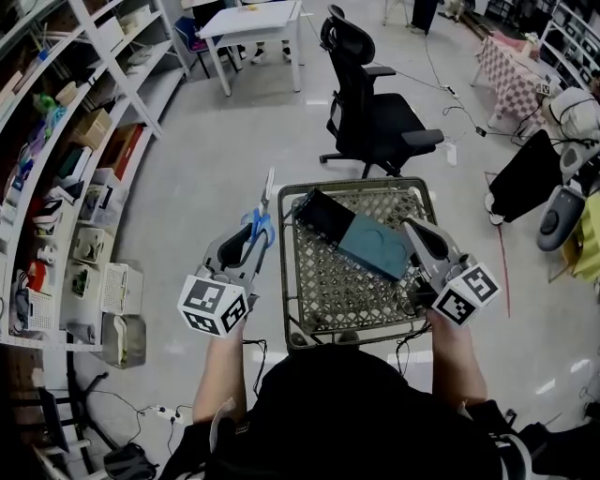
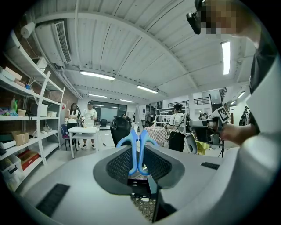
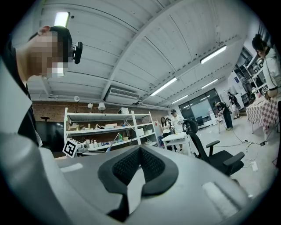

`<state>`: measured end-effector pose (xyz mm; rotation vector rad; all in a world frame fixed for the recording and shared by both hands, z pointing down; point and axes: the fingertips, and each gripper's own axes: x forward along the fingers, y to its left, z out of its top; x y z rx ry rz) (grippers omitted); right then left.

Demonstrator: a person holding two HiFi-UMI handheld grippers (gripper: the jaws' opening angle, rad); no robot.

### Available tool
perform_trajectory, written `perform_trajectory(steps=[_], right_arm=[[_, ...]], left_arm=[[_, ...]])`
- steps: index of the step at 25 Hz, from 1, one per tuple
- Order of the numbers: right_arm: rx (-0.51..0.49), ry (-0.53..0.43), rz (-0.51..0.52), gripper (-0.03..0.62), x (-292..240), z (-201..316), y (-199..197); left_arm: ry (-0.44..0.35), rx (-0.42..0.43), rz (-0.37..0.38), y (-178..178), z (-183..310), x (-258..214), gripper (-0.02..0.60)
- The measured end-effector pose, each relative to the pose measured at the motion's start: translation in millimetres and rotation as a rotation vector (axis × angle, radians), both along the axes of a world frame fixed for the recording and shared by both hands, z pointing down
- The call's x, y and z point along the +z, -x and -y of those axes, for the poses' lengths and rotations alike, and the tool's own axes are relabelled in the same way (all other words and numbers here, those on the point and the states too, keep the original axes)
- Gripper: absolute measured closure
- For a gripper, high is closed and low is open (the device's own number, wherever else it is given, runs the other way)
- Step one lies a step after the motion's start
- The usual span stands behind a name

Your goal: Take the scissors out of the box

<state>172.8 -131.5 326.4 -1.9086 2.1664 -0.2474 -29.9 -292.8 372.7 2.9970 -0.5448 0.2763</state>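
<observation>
The left tongs (image 1: 255, 242) are clamped on the blue handles of the scissors (image 1: 261, 225). In the left gripper view the two handle loops are seen pressed between the dark pads. The blades are raised toward 12 o'clock, tilted slightly to 1 o'clock. The scissors are held clear of the wire basket (image 1: 292, 281), just outside its rim at about 10 o'clock. The right tongs (image 1: 412, 228) are closed, with the pads met at the tips and nothing caught between them. They are held over the basket's rim at 3 o'clock, pointing toward 11 o'clock. A marker cube is carried at the back of each pair of tongs, the left one (image 1: 214, 305) at 8 o'clock of the basket and the right one (image 1: 466, 293) at 4 o'clock.

Inside the basket a flat black box (image 1: 323, 216) is laid toward 12 o'clock. A teal box (image 1: 375, 246) is set just beside it toward 3 o'clock, and the two appear to touch.

Beyond the basket, a black office chair (image 1: 375, 117) is found on the grey floor (image 1: 216, 159) at 12 o'clock. A white table (image 1: 253, 21) is placed at 11 o'clock, and a table under a pink checked cloth (image 1: 511, 73) at 2 o'clock. Loaded shelves (image 1: 80, 178) are ranged along 9 o'clock.
</observation>
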Motion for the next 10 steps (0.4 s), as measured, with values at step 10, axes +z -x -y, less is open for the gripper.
perform_trajectory(steps=[10], right_arm=[[-0.005, -0.003, -0.002, 0.586, 5.3, 0.5, 4.2]], left_arm=[[0.0, 0.004, 0.0, 1.4, -0.8, 4.4, 0.491]])
